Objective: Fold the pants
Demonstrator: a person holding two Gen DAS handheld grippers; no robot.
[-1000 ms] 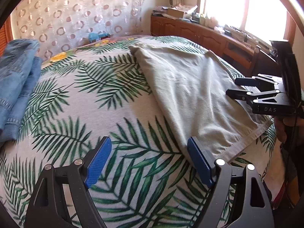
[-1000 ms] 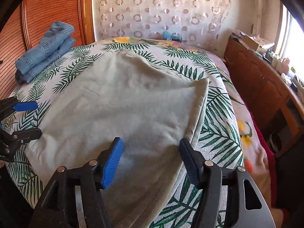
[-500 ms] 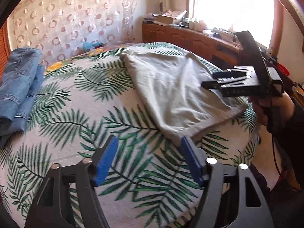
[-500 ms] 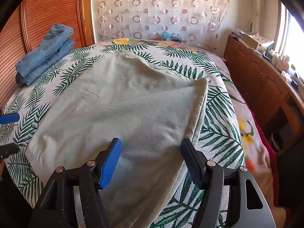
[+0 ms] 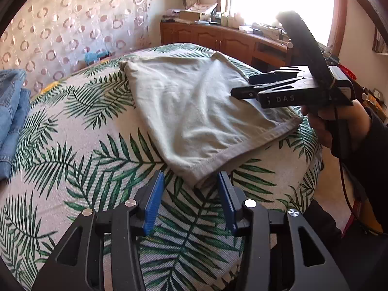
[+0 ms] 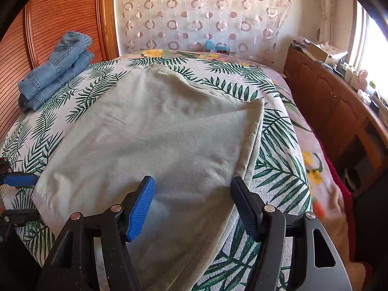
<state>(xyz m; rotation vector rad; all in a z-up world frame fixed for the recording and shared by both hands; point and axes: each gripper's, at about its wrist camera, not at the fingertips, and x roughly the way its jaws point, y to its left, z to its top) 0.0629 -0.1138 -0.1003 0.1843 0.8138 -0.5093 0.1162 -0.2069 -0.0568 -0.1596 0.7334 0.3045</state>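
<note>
While pale green pants [image 5: 194,111] lie flat on the leaf-print bed [image 5: 80,160], left gripper [image 5: 189,194] jaws, just closing, stand narrow around the near hem corner without pressing it, right gripper [image 6: 191,206] hovers wide over the near right cloth, folded jeans [image 6: 55,68] far left

A bed [image 6: 278,131] covered by a palm-leaf print spread carries everything. Pale green pants [image 6: 157,133] lie flat across its middle, one corner at the near edge. Folded blue jeans [image 6: 55,68] sit stacked at the far left, against the wooden headboard [image 6: 60,12].
</note>
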